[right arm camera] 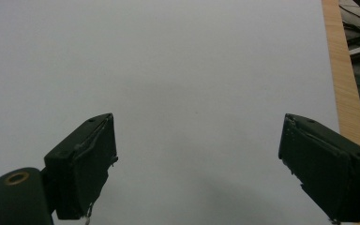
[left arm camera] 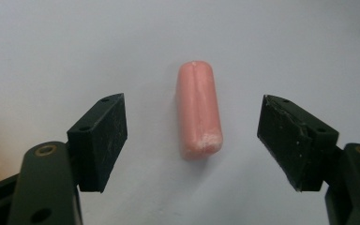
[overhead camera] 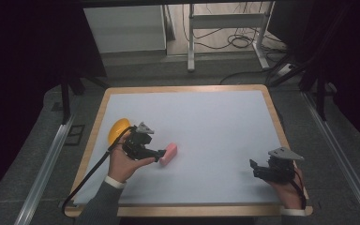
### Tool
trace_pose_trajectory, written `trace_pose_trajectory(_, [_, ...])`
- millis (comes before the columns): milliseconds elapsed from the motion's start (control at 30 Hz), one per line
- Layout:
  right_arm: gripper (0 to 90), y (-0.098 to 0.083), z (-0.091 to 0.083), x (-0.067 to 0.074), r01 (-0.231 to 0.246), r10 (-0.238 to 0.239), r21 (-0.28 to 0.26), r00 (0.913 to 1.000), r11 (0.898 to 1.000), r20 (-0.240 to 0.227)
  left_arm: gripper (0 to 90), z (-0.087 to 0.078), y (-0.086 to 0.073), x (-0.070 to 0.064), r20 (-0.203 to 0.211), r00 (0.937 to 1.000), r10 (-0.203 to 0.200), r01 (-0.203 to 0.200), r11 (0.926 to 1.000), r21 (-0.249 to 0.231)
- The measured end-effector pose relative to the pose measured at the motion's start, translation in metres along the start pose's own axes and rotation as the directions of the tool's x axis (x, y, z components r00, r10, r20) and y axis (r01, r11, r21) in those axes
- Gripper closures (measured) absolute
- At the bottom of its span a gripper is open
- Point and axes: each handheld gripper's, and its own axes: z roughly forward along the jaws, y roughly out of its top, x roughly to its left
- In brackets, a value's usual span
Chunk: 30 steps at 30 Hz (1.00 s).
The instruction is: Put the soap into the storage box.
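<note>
A: What occupies the left half of the tabletop?

B: A pink, sausage-shaped piece lies flat on the white surface. The left hand-held gripper, held in the person's left hand, points at it from the left. A yellow rounded object sits just behind that hand, near the left wooden edge.

A: How do the jaws stand there?

B: In the left gripper view the left hand-held gripper is spread wide; the pink piece lies lengthwise between the two jaws, apart from both, its near end level with them. Nothing is grasped.

A: And the right side?

B: The right hand-held gripper rests low near the front right corner, well apart from the pink piece. In the right gripper view its jaws are likewise wide apart over bare white surface, holding nothing.
</note>
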Motion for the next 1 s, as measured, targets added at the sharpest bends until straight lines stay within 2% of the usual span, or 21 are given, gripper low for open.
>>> trace_pose_trajectory(233, [11.3,0.000,0.000,0.000,0.002,-0.002,0.001,1.0000,1.000,0.001,26.9,0.011,0.006,-0.005,0.006,0.9999,0.016,-0.016,0.9994,0.030])
trace_pose_trajectory(333, [11.3,0.000,0.001,0.000,0.003,-0.003,0.003,1.0000,1.000,0.001,27.3,0.016,0.007,-0.006,0.015,0.9999,0.008,-0.008,0.9991,0.043])
trace_pose_trajectory(600, [11.3,-0.001,0.002,0.000,0.003,-0.003,0.009,1.0000,1.000,0.005,30.8,0.030,0.008,-0.004,0.000,0.9999,-0.014,0.014,0.9963,0.084])
trace_pose_trajectory(767, [11.3,-0.001,0.002,0.000,0.006,-0.006,0.012,1.0000,1.000,0.006,31.6,0.039,0.009,-0.005,0.009,0.9997,-0.022,0.020,0.9946,0.102])
trace_pose_trajectory(1000, [11.3,-0.002,0.003,-0.001,0.010,-0.010,0.017,0.9999,1.000,0.013,36.0,0.049,0.008,-0.005,0.006,0.9994,-0.034,0.033,0.9933,0.111])
